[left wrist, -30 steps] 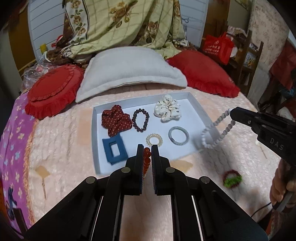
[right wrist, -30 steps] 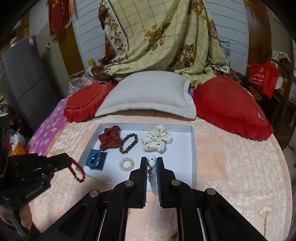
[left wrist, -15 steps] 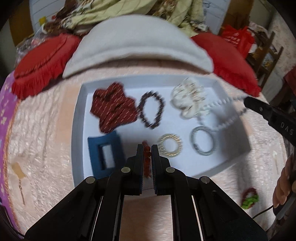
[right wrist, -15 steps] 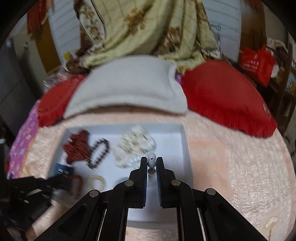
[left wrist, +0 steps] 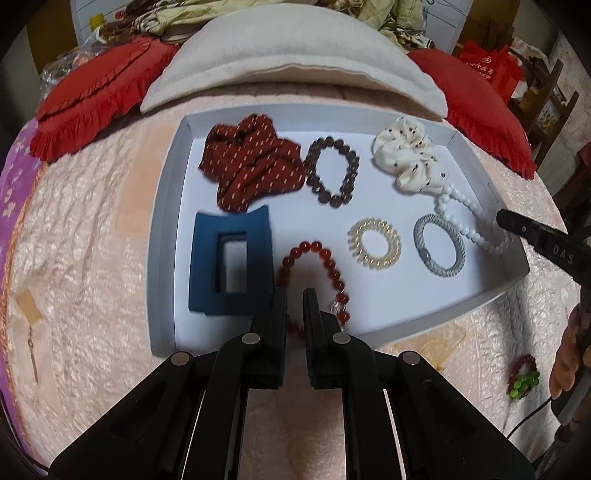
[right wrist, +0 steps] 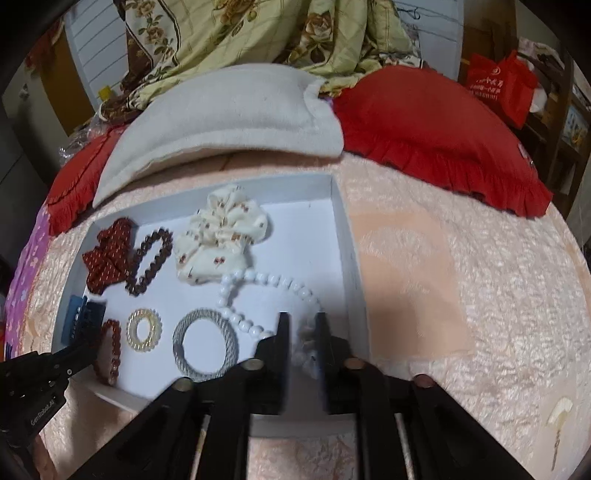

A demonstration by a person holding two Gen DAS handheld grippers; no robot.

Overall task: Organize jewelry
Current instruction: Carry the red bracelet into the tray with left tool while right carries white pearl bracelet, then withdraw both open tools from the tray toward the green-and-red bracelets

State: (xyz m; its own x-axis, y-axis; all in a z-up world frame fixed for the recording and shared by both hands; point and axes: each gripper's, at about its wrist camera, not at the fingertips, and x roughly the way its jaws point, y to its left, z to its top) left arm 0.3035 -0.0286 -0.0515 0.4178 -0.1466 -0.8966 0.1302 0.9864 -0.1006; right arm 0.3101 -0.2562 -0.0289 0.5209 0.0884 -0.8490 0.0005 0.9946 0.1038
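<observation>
Both grippers lowered over the white tray (left wrist: pixel 168 206), which lies on a peach quilted bedspread (left wrist: pixel 92 229). Already in the tray: a dark red scrunchie (left wrist: pixel 251 162) at its far left corner, a brown bead bracelet (left wrist: pixel 332 171) just right of that, a cream scrunchie (left wrist: pixel 408 157) toward the far right corner, a blue claw clip (left wrist: pixel 229 264) along the left wall, and a clear coil tie (left wrist: pixel 373 243) and grey braided ring (left wrist: pixel 439 245) near the tray's middle. The left gripper (left wrist: pixel 294 295) has its jaws together on the near end of a red bead bracelet (left wrist: pixel 317 258), whose loop already rests on the tray floor beside the clip. The right gripper (right wrist: pixel 301 321) stands by the tray's right wall with jaws parting; the white bead string (right wrist: pixel 266 291) lies strewn on the tray floor from the cream scrunchie toward it, its near end blurred between the jaws with no pad seen pressing on it. Judged progress: well advanced, with six pieces placed and two in the course of being set down. Left to do: release the red bracelet, then fetch the red-and-green bracelet (left wrist: pixel 522 374) lying on the bedspread well outside the tray's near right corner. Small tasselled objects on the bedspread to either side of the tray cannot be identified. Beyond the tray's far wall: a grey pillow (left wrist: pixel 291 62) between two red frilled cushions (left wrist: pixel 92 99), a floral quilt (right wrist: pixel 258 29) heaped behind, and a red bag (right wrist: pixel 498 85) at the room's right side
</observation>
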